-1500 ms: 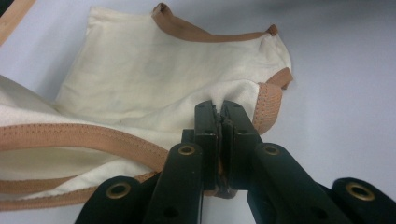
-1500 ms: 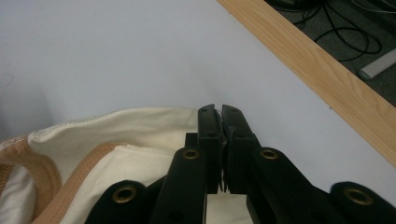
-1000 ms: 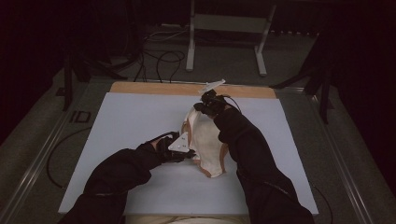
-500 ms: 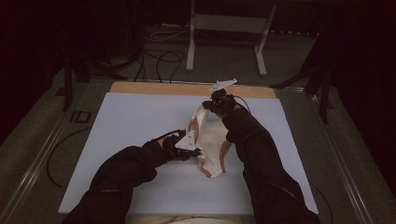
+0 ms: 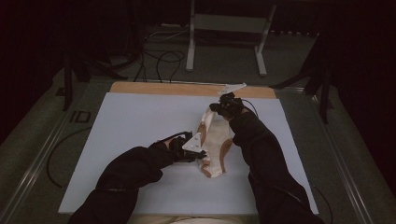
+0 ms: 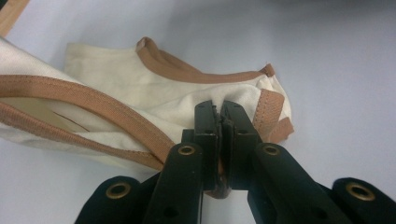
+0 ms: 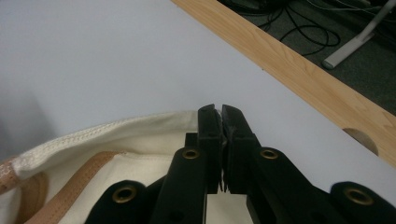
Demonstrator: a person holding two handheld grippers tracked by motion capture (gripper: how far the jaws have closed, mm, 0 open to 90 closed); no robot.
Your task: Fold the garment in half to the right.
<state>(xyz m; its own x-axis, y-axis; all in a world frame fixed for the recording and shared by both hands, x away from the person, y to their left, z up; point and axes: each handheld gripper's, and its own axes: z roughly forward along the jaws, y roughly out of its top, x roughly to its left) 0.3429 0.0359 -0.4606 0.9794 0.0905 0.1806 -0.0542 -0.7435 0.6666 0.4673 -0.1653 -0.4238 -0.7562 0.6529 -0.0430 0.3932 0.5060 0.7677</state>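
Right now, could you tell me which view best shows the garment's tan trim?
The left gripper view: tan trim runs close and sharp. The high view shows the cream garment small; the right gripper view shows mostly its hem.

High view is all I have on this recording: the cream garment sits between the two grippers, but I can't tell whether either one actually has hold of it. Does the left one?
Observer: Yes. In the left gripper view the left gripper is shut on the cream garment, pinching a corner beside its tan trim.
Operator: And the right one, at the far end?
Observer: The right gripper is shut too, clamping the garment's stitched cream hem.
Operator: Is that far end off the table?
Observer: I can't tell how high; the right gripper view shows the white table surface and its wooden edge strip beyond the hem.
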